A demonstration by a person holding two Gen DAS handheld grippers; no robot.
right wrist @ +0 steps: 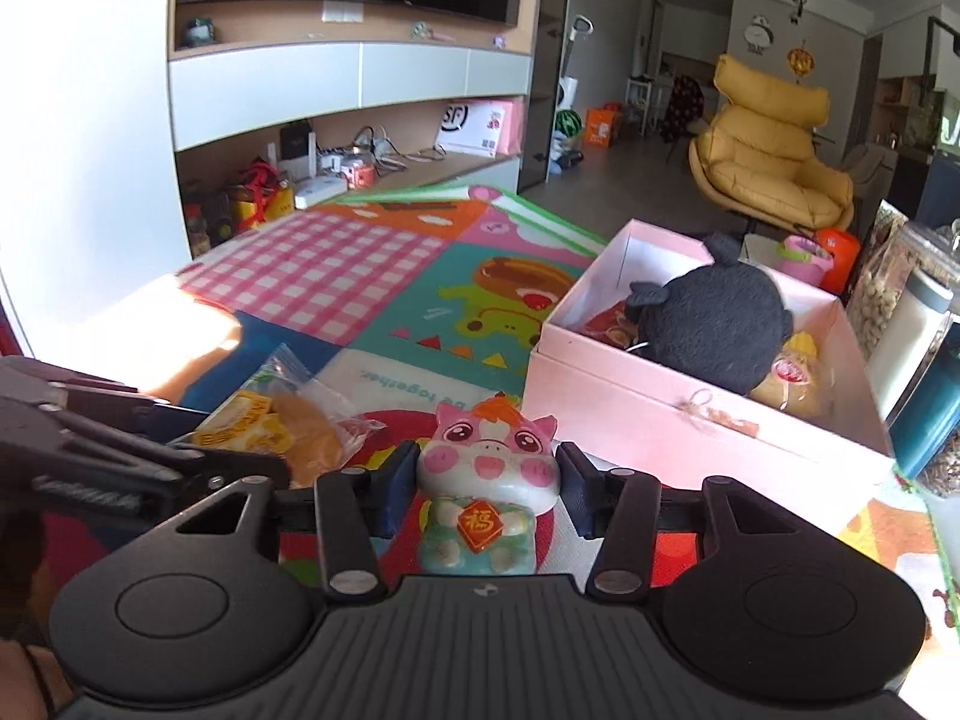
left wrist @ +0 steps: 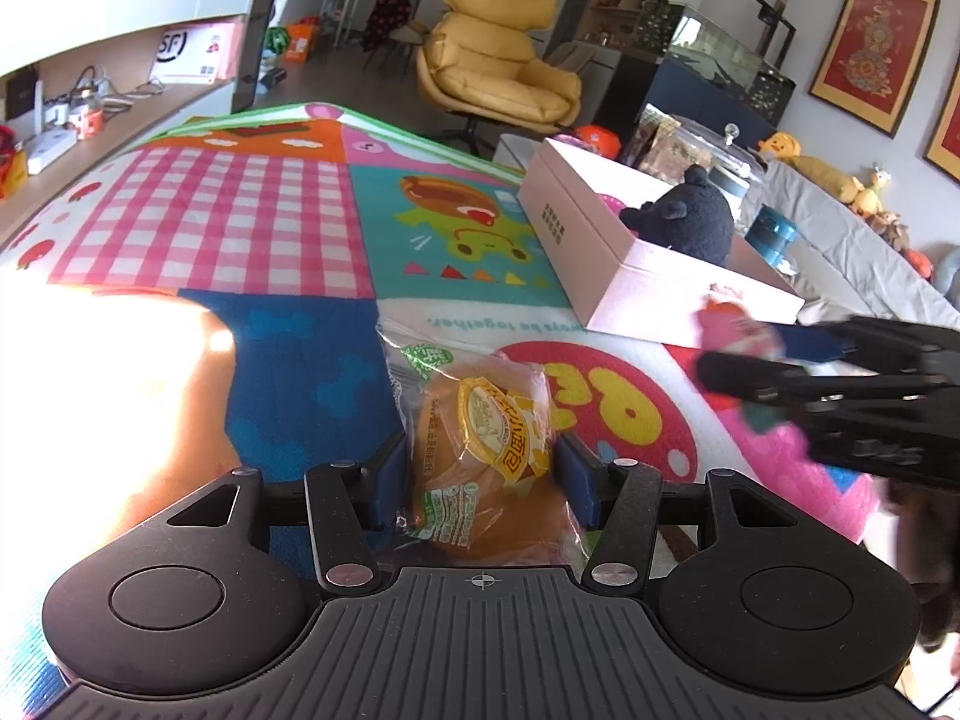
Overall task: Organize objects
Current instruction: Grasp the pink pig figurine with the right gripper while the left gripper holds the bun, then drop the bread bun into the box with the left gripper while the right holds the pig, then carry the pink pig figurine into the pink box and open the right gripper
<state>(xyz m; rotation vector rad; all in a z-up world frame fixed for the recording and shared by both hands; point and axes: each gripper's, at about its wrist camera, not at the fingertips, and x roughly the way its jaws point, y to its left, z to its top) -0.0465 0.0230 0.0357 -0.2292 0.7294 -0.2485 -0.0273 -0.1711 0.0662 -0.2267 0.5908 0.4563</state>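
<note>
A clear-wrapped golden bread bun (left wrist: pixel 486 450) is pinched between the blue-padded fingers (left wrist: pixel 389 480) of the left gripper (left wrist: pixel 483 468), above the colourful patchwork play mat (left wrist: pixel 240 222) in front of the open pale pink cardboard box (right wrist: pixel 672 420). A pink-and-white pig figurine (right wrist: pixel 489 480) is pinched by the right gripper (right wrist: pixel 487 483), just in front of the box. Inside the box a black plush toy (right wrist: pixel 708 324) and a second wrapped bun (right wrist: pixel 792 384) are seen.
</note>
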